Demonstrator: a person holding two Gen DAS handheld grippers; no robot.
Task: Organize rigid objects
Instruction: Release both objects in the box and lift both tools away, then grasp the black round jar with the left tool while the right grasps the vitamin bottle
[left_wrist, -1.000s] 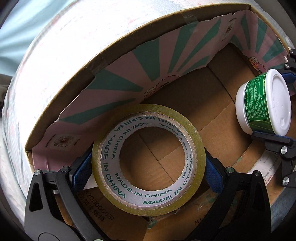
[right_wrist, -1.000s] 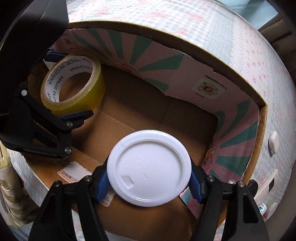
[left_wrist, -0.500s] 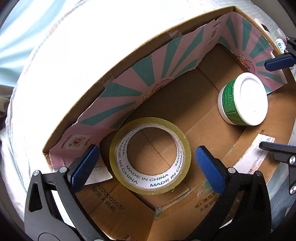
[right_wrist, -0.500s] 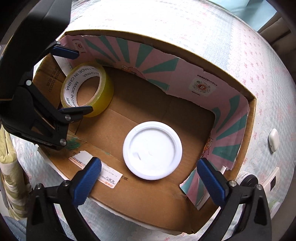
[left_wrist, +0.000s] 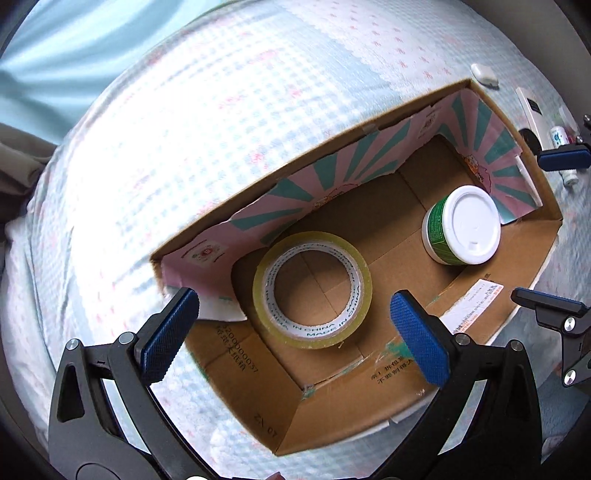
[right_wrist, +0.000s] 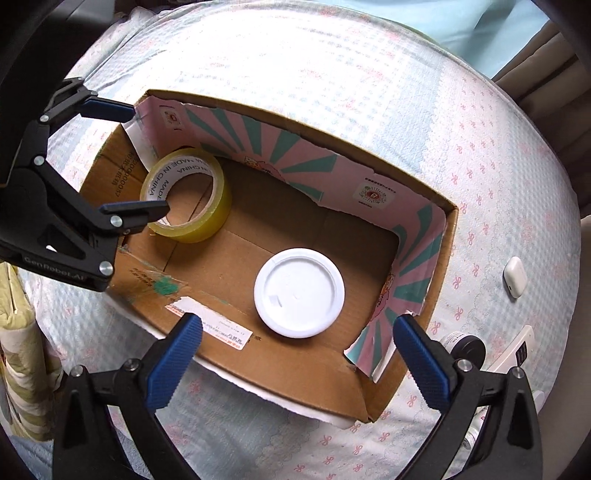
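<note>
An open cardboard box (left_wrist: 369, 398) (right_wrist: 325, 391) lies on a patterned bedspread. A yellow tape roll (left_wrist: 312, 290) (right_wrist: 188, 195) lies flat at the box's left end. A green tub with a white lid (left_wrist: 463, 230) (right_wrist: 299, 293) stands at its right end. My left gripper (left_wrist: 293, 332) is open and empty, held above the tape roll. My right gripper (right_wrist: 297, 363) is open and empty, held above the tub near the box's front wall. Each gripper also shows at the edge of the other's view.
The bedspread (left_wrist: 184, 155) surrounds the box. A white earbud case (right_wrist: 514, 277) (left_wrist: 484, 74) lies to the right of the box. A small bottle (right_wrist: 463, 345), a white flat device (right_wrist: 517, 347) and other small items lie by the box's right front corner.
Both grippers opened, let go of the tape roll and the tub inside the box, and pulled back up and away. Both objects now rest on the box floor.
</note>
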